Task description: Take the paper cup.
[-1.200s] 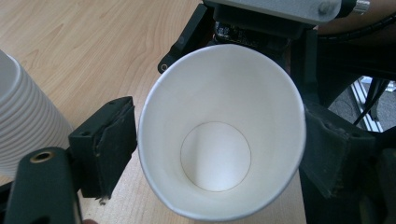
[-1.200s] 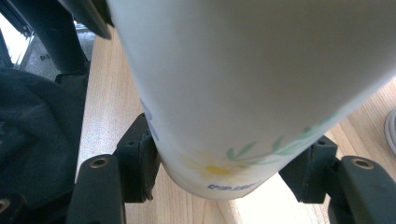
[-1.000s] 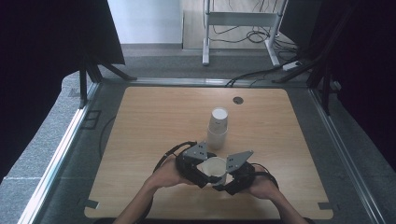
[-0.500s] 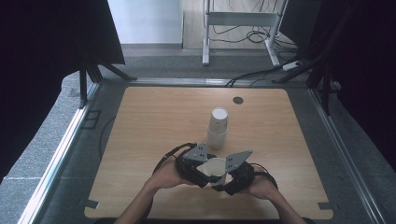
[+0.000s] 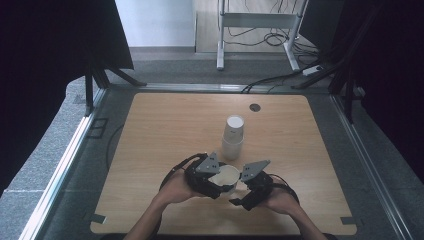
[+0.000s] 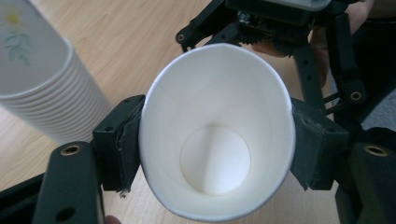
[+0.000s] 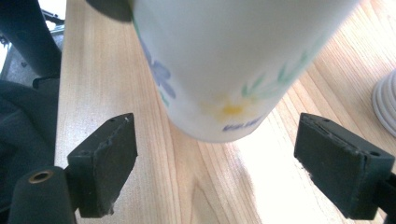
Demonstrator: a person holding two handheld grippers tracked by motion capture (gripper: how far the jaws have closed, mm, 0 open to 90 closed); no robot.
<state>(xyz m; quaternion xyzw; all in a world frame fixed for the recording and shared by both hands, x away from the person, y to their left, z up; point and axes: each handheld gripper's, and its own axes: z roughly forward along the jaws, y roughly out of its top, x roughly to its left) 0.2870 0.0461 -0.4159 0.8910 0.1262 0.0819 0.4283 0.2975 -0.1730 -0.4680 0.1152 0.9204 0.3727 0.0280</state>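
**A:** Status on the cup?

**B:** My left gripper has the single white paper cup with the flower print clamped across its rim, pads squeezing it slightly oval. It's held just above the light wooden table, near my edge, in front of the stack of white paper cups. My right gripper has just been opening; its jaws now stand wide, one either side of the cup's base with clear gaps, touching nothing.

**A:** So, how far along?

**B:** My read: one cup is off the stack and handed to the left, and the right has let go. Still to do: put it down somewhere. The stack stands upright, apart from the cup.

**A:** Anything the views disagree on?

**B:** No, they complement each other. Left gripper view looks straight into the cup: empty, rim deformed by the pads, stack's ribbed rims at upper left. Right gripper view gives the outside, with blue and yellow flowers and small print near the base, and the free gaps at both pads. High view gives the layout and both my hands.
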